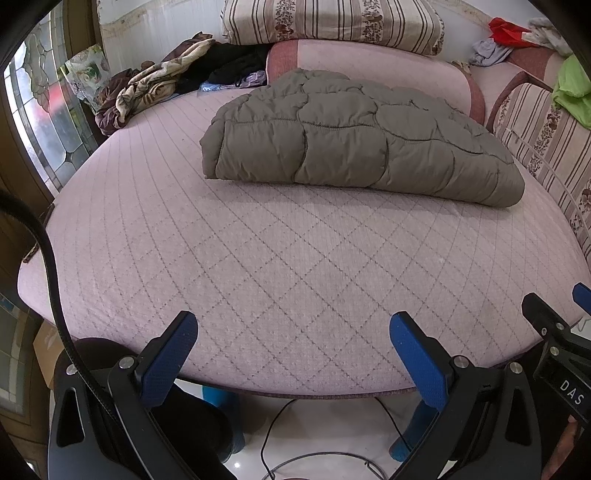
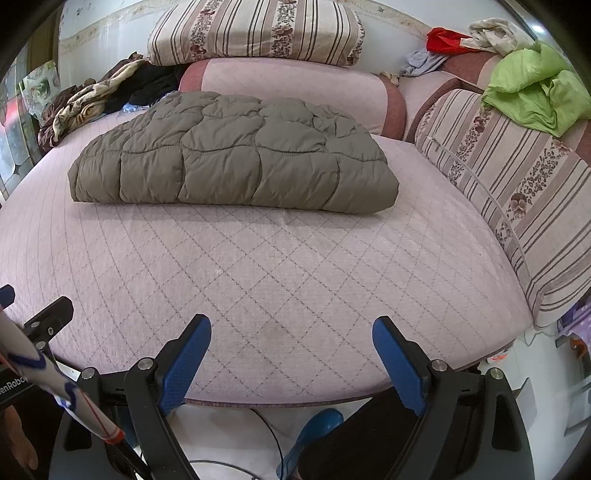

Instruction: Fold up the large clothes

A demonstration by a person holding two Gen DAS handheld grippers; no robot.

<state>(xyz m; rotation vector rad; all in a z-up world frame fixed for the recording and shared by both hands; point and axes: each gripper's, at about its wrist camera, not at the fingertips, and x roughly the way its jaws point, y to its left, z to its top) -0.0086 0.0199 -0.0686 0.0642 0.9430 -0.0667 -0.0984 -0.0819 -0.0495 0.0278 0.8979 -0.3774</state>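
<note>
A grey-brown quilted puffer garment (image 1: 354, 136) (image 2: 236, 158) lies folded into a thick flat bundle on the far half of the pink quilted cushion (image 1: 258, 277) (image 2: 277, 273). My left gripper (image 1: 293, 325) stands open over the cushion's near edge, well short of the garment, with nothing between its blue pads. My right gripper (image 2: 291, 328) is open too, at the same near edge, also empty. The right gripper's black arm (image 1: 554, 332) shows at the right border of the left wrist view.
Striped floral cushions (image 2: 255, 29) (image 1: 332, 22) are stacked at the back and along the right side (image 2: 517, 192). A pile of dark and patterned clothes (image 1: 162, 81) lies at the back left; green (image 2: 535, 92) and red (image 2: 443, 38) cloths at the back right. Cables (image 1: 280, 435) run over the white floor below.
</note>
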